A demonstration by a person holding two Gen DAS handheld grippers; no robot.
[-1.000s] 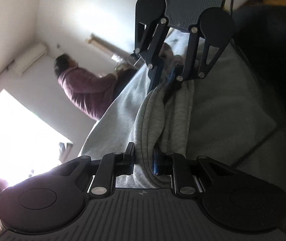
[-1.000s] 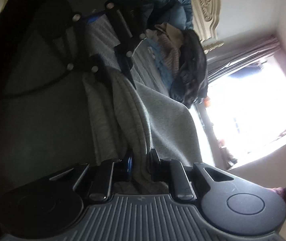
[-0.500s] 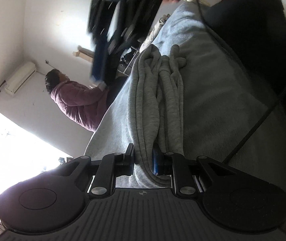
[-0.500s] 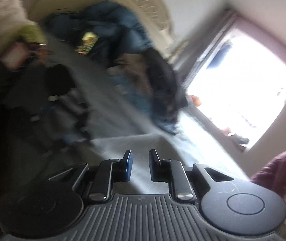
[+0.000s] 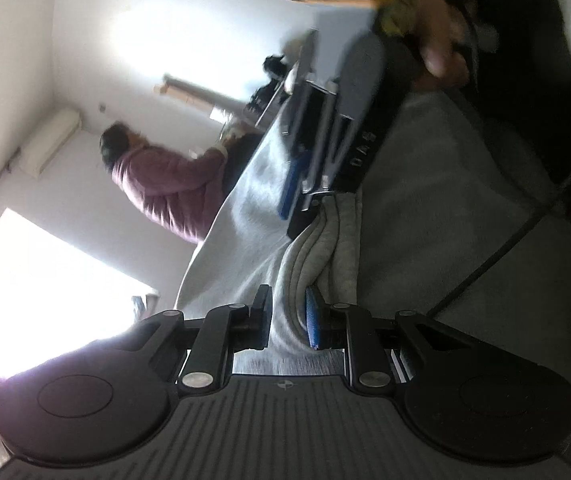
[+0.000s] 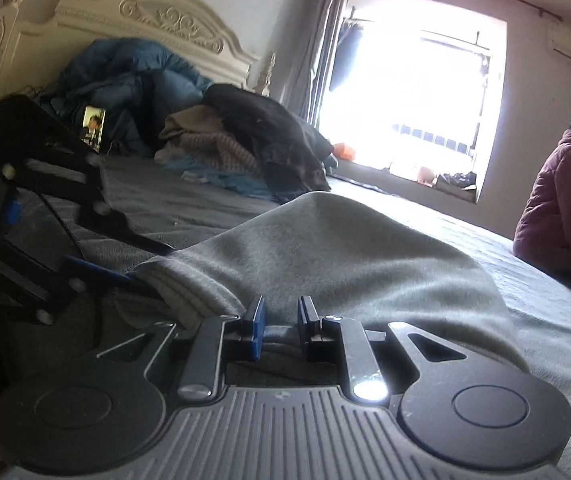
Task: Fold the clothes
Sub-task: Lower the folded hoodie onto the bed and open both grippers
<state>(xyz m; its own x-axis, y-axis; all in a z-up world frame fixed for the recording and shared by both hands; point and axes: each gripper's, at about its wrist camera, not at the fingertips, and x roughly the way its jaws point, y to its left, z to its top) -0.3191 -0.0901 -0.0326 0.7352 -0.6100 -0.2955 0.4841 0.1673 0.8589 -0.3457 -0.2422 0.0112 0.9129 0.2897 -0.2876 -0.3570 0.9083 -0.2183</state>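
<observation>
I am holding the grey garment [image 5: 305, 264] with the left tool [image 5: 288, 316]. Its jaws have just been opening a little, but the gap is narrow and the bunched cloth fills it, with both pads pressing on the fabric. From there the garment runs straight ahead as a thick roll on the bed [image 5: 445, 200], and its far end reaches the right tool, which is blurred in this view. So the long axis of the cloth lies from one tool to the other. In the right wrist view, the right tool [image 6: 279, 320] has its jaws nearly closed with a small gap. The ribbed edge of the garment is just beside its left finger, and the wide part of the cloth rises in front and spreads to the right over the bed. I cannot tell if this tool pinches any fabric. I think the next move depends on this end, because the loose part is nearer to the right tool.
</observation>
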